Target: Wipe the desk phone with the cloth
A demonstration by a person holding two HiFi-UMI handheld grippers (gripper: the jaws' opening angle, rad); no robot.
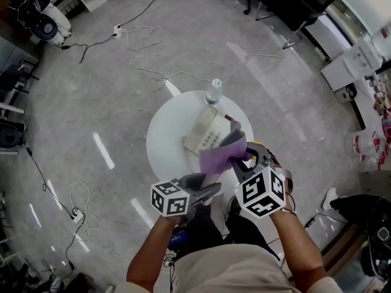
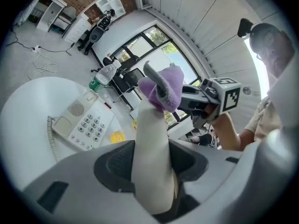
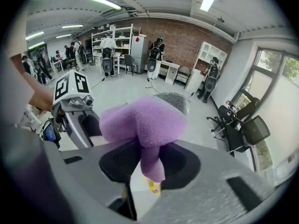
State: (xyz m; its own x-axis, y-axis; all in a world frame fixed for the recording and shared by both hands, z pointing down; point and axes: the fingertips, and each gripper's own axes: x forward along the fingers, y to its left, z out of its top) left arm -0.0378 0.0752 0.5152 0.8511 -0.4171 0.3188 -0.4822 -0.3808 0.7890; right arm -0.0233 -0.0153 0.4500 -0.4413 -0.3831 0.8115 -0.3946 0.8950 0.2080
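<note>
My left tongs [image 1: 206,191] and right tongs [image 1: 243,163] each pinched the purple cloth [image 1: 219,154] over the desk phone [image 1: 206,133] on the round white desk [image 1: 164,133]; wiping well, I judged, meant lowering it taut and flat onto the keypad.

Lab-office: office chairs [image 1: 308,2], shelving [image 3: 125,35], floor cables [image 1: 146,47].

One phone [image 1: 206,133], one cloth [image 1: 221,157], one bottle [image 1: 214,92]

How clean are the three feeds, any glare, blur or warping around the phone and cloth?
Head view: sharp, phone clear, glare streaks on the floor. Left gripper view: strong fisheye bend, window bright. Right gripper view: cloth close and slightly soft, edges vignetted dark.
</note>
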